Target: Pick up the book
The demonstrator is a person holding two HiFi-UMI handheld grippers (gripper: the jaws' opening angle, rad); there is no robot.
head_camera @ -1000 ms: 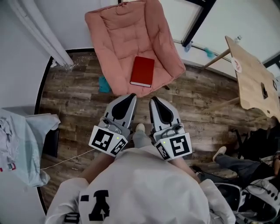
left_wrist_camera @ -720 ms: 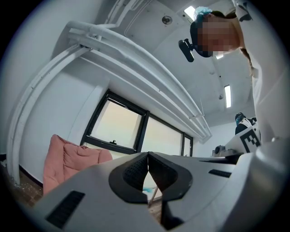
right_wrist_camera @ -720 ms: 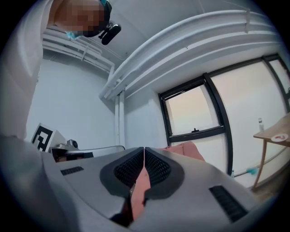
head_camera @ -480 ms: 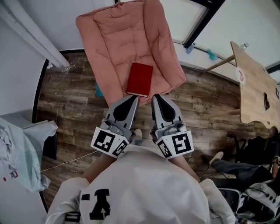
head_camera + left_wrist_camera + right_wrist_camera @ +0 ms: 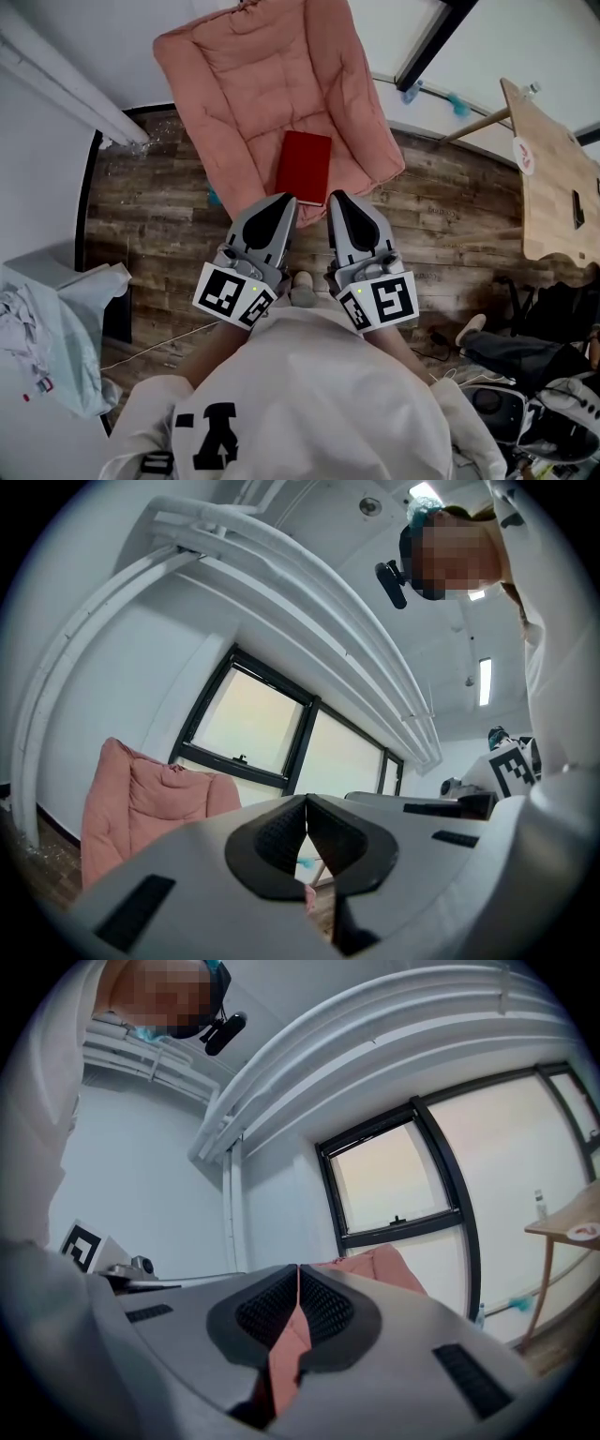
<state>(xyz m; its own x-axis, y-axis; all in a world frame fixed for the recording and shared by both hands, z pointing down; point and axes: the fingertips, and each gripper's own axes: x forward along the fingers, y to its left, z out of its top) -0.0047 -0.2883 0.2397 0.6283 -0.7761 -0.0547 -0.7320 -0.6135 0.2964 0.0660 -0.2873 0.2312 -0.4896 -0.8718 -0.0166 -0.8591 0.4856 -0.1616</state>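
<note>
— Both grippers have come forward toward the seat?

— Yes. The left gripper and right gripper are side by side, jaws shut, empty. The book lies just ahead between their tips on the pink chair, its long axis pointing away. Neither looks nearer.

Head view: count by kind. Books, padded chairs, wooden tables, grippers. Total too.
red book: 1
pink padded chair: 1
wooden table: 1
grippers: 2, the left gripper and the right gripper, both with fingers shut and nothing held
Total: 5
</note>
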